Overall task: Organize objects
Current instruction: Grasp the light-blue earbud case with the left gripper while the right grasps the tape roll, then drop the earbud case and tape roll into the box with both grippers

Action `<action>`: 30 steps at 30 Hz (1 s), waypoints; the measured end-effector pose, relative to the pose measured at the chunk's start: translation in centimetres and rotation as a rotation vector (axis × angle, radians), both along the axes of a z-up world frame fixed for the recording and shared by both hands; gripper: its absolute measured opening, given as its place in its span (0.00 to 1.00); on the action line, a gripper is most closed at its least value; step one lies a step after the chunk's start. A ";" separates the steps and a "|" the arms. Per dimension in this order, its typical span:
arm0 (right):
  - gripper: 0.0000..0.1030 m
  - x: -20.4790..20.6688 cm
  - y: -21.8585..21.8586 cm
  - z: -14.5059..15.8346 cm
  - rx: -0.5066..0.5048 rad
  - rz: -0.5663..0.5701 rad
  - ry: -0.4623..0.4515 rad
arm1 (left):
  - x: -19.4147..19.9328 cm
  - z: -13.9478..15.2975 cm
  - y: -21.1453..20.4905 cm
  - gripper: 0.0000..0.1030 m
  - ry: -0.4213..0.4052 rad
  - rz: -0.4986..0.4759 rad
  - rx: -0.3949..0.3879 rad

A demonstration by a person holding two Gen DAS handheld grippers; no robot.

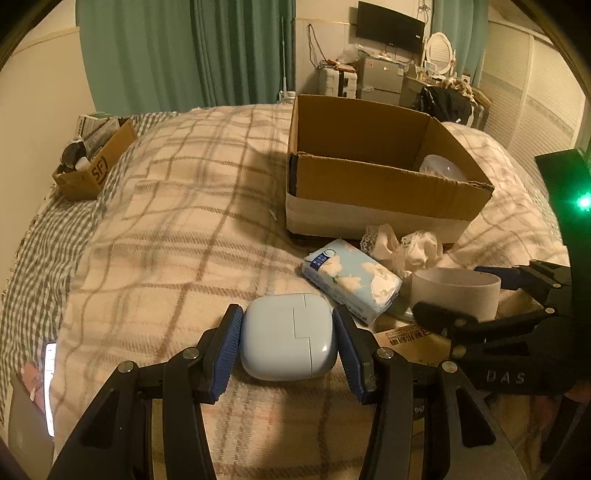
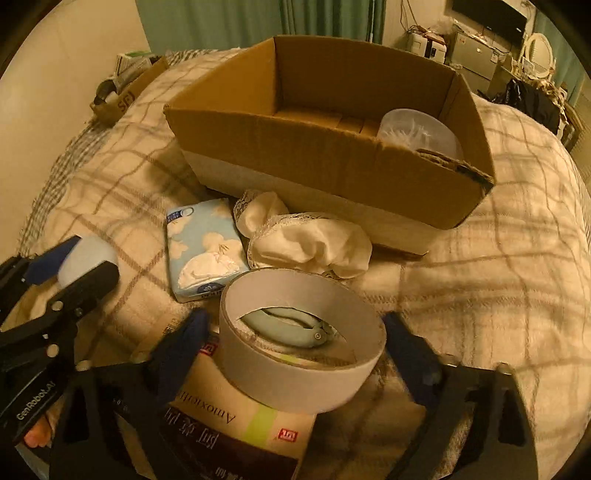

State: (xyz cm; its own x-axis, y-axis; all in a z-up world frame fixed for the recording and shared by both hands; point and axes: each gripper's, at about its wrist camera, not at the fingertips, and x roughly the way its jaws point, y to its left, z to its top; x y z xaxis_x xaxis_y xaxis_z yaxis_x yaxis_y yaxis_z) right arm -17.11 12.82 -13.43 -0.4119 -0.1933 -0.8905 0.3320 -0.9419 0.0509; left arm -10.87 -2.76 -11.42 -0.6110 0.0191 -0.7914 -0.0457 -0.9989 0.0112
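Plaid bed (image 1: 177, 236): left hand-held gripper (image 1: 289, 345) clamped on glossy pale-blue rounded case (image 1: 288, 338); right hand-held gripper (image 2: 295, 350) apart, straddling white tape roll (image 2: 301, 365); cardboard box (image 1: 373, 184) at 12 o'clock.

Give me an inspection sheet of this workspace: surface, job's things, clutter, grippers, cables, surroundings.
Surface: bed with plaid blanket, rumpled.
Job's things: large cardboard box open, clear lidded container inside; pale blue case; tissue pack; white lace cloth; tape roll lying on a medicine box.
Clutter: small cardboard box of oddments at the bed's far left edge.
Grippers: left hand-held gripper with pads against the case's two sides; right hand-held gripper open, straddling the tape roll.
Cables: wires hanging on the far wall.
Surroundings: green curtains, wall television, oval mirror.
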 end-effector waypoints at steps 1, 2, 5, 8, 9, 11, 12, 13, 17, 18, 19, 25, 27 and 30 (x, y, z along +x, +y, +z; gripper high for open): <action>0.80 0.3 0.2 0.2 0.003 -0.009 0.016 | 0.1 0.1 0.0 0.49 0.006 0.003 0.005; 0.80 0.4 0.3 0.4 0.006 -0.014 0.024 | 0.2 0.3 -0.1 0.49 0.009 0.004 0.012; 0.80 1.4 0.3 1.4 0.020 -0.016 0.075 | 0.5 0.7 -0.2 0.49 0.014 -0.001 0.021; 0.80 2.7 0.3 3.0 0.033 -0.016 0.139 | 1.0 1.5 -0.2 0.49 0.027 -0.008 0.016; 0.80 3.3 0.3 3.9 0.029 -0.016 0.164 | 1.3 1.9 -0.1 0.49 0.035 -0.011 0.011; 0.80 4.1 0.3 5.2 0.031 -0.006 0.191 | 1.7 2.7 -0.1 0.49 0.046 -0.019 0.016; 0.80 4.7 0.3 6.2 0.042 0.005 0.213 | 1.9 3.2 -0.2 0.49 0.052 -0.027 0.022; 0.80 5.0 0.2 6.9 0.054 0.012 0.228 | 2.2 3.8 -0.2 0.49 0.060 -0.031 0.028; 0.79 6.7 0.0 10.7 0.078 0.033 0.310 | 2.7 6.7 -0.2 0.49 0.099 -0.055 0.050; 0.79 7.1 -0.2 11.9 0.082 0.038 0.335 | 2.7 7.3 -0.1 0.49 0.111 -0.060 0.050; 0.80 7.5 -0.3 13.1 0.079 0.041 0.358 | 2.7 8.3 0.1 0.49 0.128 -0.068 0.046; 0.80 8.6 0.2 19.8 0.034 0.042 0.467 | 2.1 13.4 1.2 0.49 0.215 -0.115 0.035; 0.80 8.3 0.4 21.8 0.017 0.039 0.498 | 1.4 14.7 1.7 0.49 0.237 -0.125 0.030; 0.80 6.7 0.9 24.4 -0.031 0.039 0.517 | -0.8 16.2 2.4 0.49 0.249 -0.146 0.036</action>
